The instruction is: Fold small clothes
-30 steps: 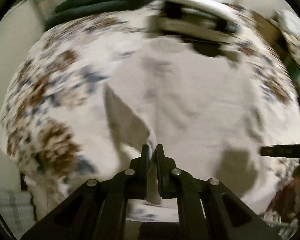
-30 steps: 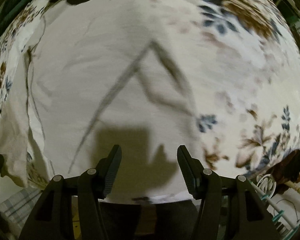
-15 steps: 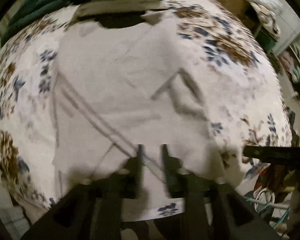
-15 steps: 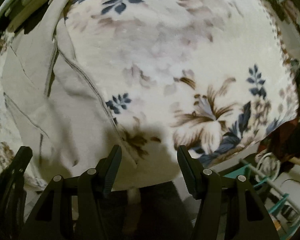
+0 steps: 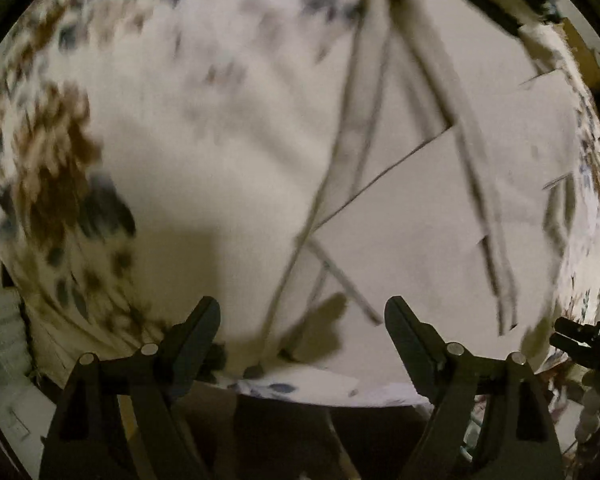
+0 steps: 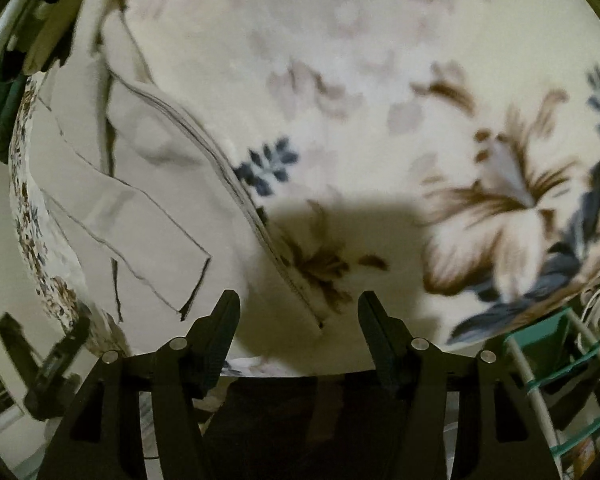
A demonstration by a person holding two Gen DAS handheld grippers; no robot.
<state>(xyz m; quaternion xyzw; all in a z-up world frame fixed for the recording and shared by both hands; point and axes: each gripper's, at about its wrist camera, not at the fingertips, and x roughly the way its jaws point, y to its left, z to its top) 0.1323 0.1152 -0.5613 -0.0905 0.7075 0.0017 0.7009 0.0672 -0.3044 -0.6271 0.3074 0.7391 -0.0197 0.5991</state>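
Both grippers' fingers [image 5: 204,332] apart above floral bedspread [image 6: 380,80] under pale garment [image 5: 420,220].

Count on inspection: one pale beige garment [image 5: 440,208], partly folded, with overlapping flaps. One floral-printed cover [image 6: 380,80] beneath it. Two grippers present: one left gripper [image 5: 302,320], one right gripper [image 6: 298,314], each with two jaws, spread apart, nothing between them. One dark green fabric item [image 6: 0,100] at the far edge.
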